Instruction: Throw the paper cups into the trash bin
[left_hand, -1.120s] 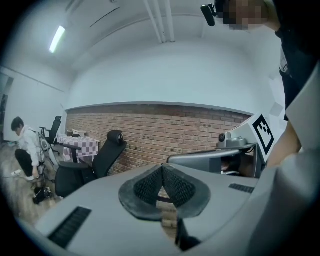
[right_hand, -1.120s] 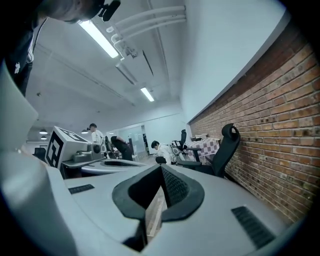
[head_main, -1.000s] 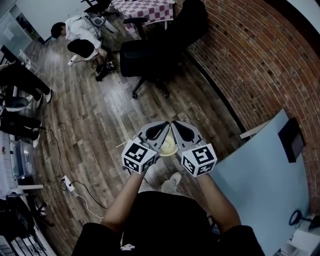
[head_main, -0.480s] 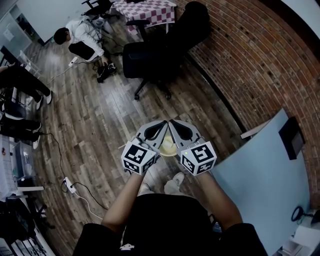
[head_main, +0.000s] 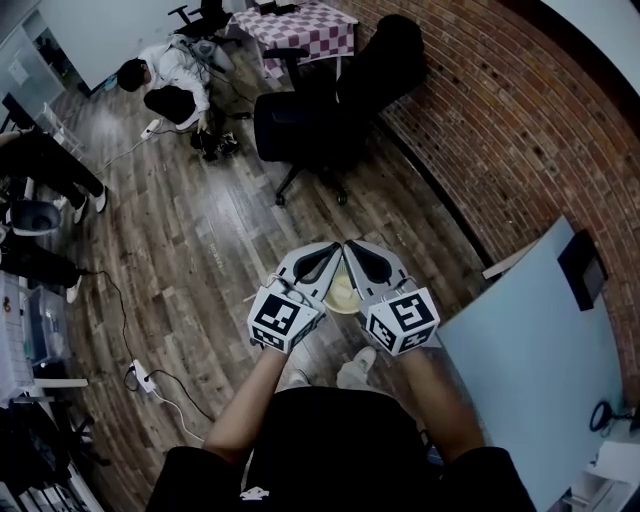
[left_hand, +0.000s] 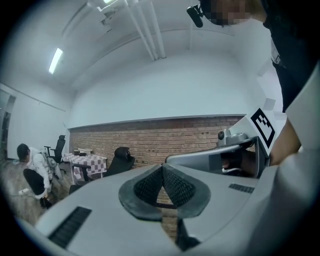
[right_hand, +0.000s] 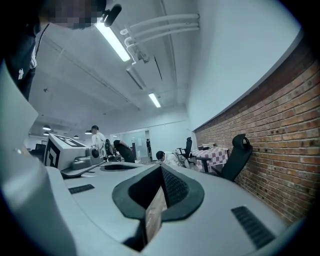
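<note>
No bin is in view on the floor (head_main: 180, 250); short of the chair (head_main: 320, 120), both tools are held side by side, likely for carrying; the left tool (head_main: 322, 256) is closed and empty; the right tool (head_main: 360, 256) pinches the cup (head_main: 340, 294) by its wall, between them.

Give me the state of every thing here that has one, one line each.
paper cup, held up in the air, pinched by its wall.
right gripper, shut on the paper cup.
left gripper, shut; nothing plainly shows between its jaws.
office chair, upright, unoccupied.
</note>
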